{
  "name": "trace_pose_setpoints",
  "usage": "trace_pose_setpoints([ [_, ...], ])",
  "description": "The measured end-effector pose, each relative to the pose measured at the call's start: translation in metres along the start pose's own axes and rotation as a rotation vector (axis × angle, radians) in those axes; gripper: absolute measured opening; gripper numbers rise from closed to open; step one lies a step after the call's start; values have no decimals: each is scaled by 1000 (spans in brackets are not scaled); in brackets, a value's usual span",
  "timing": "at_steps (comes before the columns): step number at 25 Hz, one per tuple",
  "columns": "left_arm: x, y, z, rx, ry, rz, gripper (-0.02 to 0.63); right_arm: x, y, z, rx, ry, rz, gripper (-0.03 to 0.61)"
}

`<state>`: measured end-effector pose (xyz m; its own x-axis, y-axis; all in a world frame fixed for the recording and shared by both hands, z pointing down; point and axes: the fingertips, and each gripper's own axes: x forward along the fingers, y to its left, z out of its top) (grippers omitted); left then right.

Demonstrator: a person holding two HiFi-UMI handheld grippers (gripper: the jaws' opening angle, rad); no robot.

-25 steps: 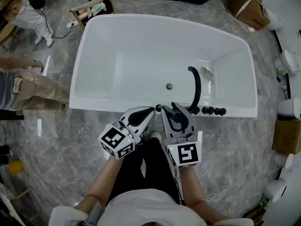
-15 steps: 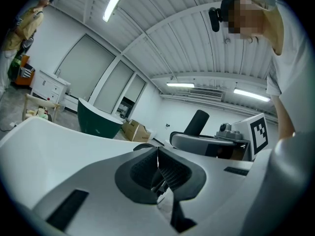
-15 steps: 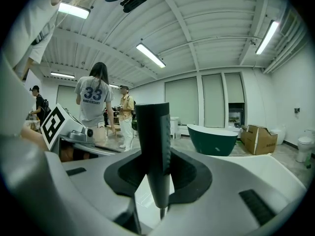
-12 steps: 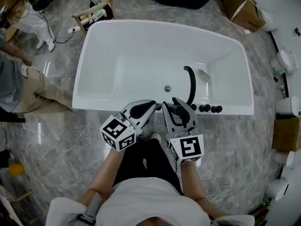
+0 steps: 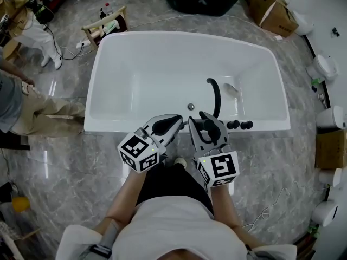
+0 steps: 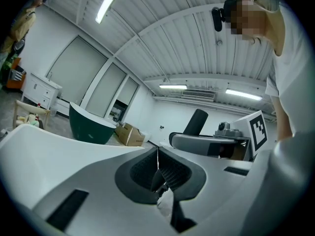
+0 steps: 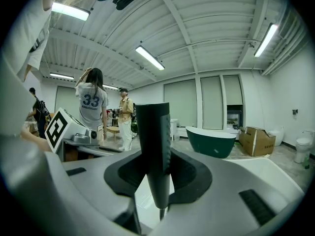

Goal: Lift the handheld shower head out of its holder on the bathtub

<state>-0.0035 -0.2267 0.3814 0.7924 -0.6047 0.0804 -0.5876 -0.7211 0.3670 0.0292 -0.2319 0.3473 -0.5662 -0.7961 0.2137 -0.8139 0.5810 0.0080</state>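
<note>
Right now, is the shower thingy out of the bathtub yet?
Done: the right hand-held gripper is clamped on the black shower head handle. In hand: the lift; its holder is hidden, so I cannot tell whether it is free. Left: raising it clear of the bathtub. The left hand-held gripper is shut and empty.

Bright, even light from ceiling tubes [image 7: 150, 58] gives sharp views with strong fisheye bending and dark vignetted corners.

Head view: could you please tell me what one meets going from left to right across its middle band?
Person in beige trousers → left gripper → right gripper → black round knobs → brown cardboard box.
</note>
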Motion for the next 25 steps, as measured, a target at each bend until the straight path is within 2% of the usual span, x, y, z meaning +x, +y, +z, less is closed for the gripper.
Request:
trace_pose_setpoints([
  [5, 9, -10, 2, 12, 3, -38, 11, -9, -8, 7, -24, -11, -33, 132],
  [8, 17, -20, 3, 26, 11, -77, 11, -18, -16, 10, -5, -27, -61, 132],
  [25, 65, -77, -2, 72, 78, -284, 11, -80, -76, 21, 47, -82, -291, 131],
])
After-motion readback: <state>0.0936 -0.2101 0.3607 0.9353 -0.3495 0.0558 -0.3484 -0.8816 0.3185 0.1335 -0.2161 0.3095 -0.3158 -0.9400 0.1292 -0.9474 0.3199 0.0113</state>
